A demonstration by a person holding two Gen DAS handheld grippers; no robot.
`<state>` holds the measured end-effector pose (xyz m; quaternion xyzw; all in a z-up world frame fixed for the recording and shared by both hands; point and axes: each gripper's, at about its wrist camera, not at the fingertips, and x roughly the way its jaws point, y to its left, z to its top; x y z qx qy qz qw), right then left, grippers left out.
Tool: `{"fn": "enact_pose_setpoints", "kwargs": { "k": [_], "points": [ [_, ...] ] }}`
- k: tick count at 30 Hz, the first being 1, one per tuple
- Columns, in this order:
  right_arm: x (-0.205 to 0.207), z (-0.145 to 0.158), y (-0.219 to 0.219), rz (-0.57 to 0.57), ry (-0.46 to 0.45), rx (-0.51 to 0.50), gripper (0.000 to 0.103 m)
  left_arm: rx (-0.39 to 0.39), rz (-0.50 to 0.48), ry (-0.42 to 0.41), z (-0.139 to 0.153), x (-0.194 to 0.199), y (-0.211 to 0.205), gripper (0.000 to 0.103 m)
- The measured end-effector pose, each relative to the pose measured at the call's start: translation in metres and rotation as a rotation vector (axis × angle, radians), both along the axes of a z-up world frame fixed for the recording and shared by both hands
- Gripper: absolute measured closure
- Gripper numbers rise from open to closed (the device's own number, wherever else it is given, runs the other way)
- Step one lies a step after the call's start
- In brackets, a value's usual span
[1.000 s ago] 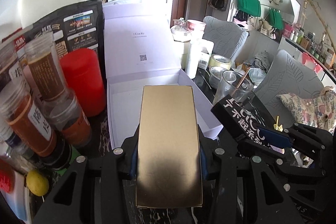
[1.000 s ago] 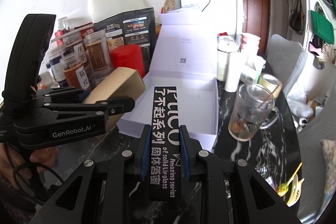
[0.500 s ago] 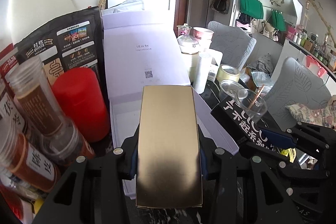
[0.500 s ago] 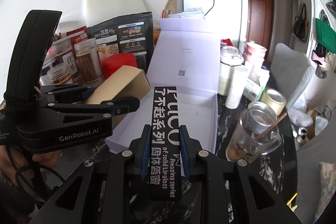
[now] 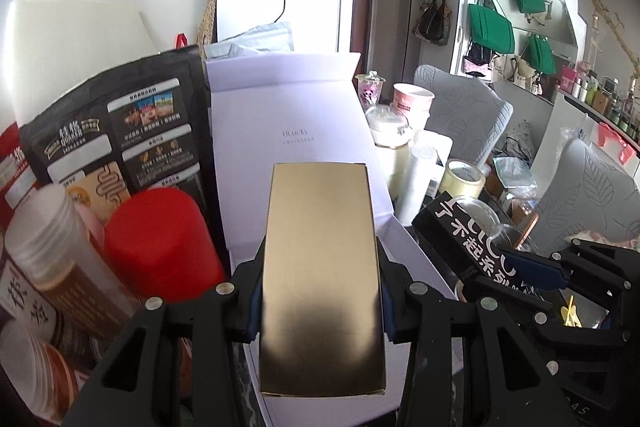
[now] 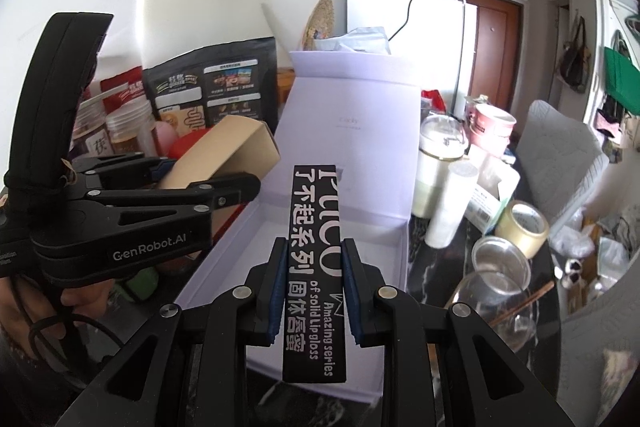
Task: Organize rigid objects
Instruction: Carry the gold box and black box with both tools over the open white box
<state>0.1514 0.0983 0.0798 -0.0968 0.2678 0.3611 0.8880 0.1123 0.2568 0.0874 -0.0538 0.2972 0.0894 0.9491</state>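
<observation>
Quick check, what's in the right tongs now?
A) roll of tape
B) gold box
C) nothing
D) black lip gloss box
D: in the right wrist view the right tongs are shut on the long black lip gloss box, pads pressing both its sides, above the open white box; the gold box sits in the left tongs.

Both grippers matte black – left gripper marked "GenRobot.AI" in white, right gripper blue-padded, silver screws, black cable loop.
</observation>
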Motion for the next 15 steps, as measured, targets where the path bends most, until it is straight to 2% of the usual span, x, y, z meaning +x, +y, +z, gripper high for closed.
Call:
{"fn": "enact_pose_setpoints", "kwargs": {
  "k": [3,6,12,15],
  "points": [
    [0.012,0.004,0.005,-0.007,-0.027,0.006,0.078,0.022,0.033,-0.006,0.004,0.011,0.005,0.060],
    [0.023,0.006,0.010,-0.024,-0.043,-0.001,0.078,0.011,0.044,-0.008,0.004,0.021,0.010,0.060],
    [0.045,0.009,0.014,-0.038,-0.007,0.047,0.077,0.007,0.065,0.004,-0.004,0.040,0.019,0.060],
    [0.054,0.006,0.018,-0.057,0.005,0.049,0.077,-0.008,0.074,0.037,-0.015,0.049,0.028,0.060]
  ]
}}
